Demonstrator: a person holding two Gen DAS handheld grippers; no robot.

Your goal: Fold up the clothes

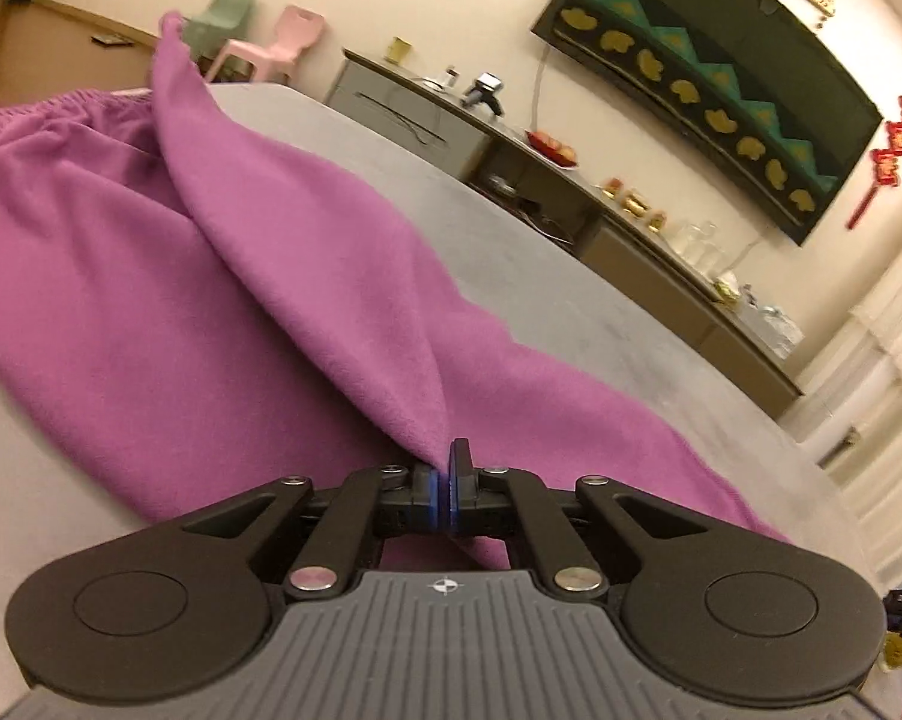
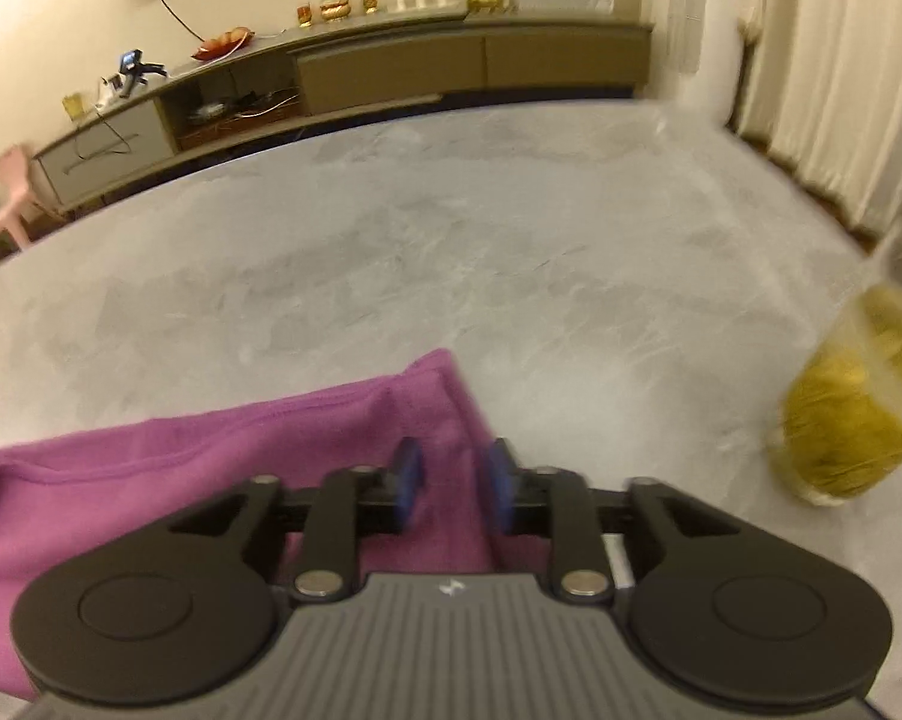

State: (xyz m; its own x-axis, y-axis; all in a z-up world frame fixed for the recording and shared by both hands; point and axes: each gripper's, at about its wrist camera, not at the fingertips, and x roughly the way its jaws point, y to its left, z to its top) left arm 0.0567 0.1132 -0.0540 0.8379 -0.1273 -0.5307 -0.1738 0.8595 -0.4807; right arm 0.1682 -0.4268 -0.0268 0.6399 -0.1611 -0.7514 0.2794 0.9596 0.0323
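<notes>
On my left wrist view, the left gripper (image 1: 443, 483) has its jaws pressed together on a pinch of the purple garment (image 1: 150, 300). From that pinch a fold of the cloth rises and runs away up to a raised point at the far end, while the rest of it lies spread on the grey bench (image 1: 571, 300), its gathered waistband at the far left. Beyond the bench I see a long sideboard (image 1: 631, 228) against the wall, a dark wall panel (image 1: 721, 90) above it, and a pink chair (image 1: 270, 48).

On my right wrist view, the right gripper (image 2: 451, 483) has its jaws apart, a corner of the purple garment (image 2: 150, 480) lying between the blue pads (image 2: 405, 474), not clamped. The cloth stretches off to the left on the bench (image 2: 451, 240). A blurred yellow container (image 2: 853, 414) stands on the bench well to the right.
</notes>
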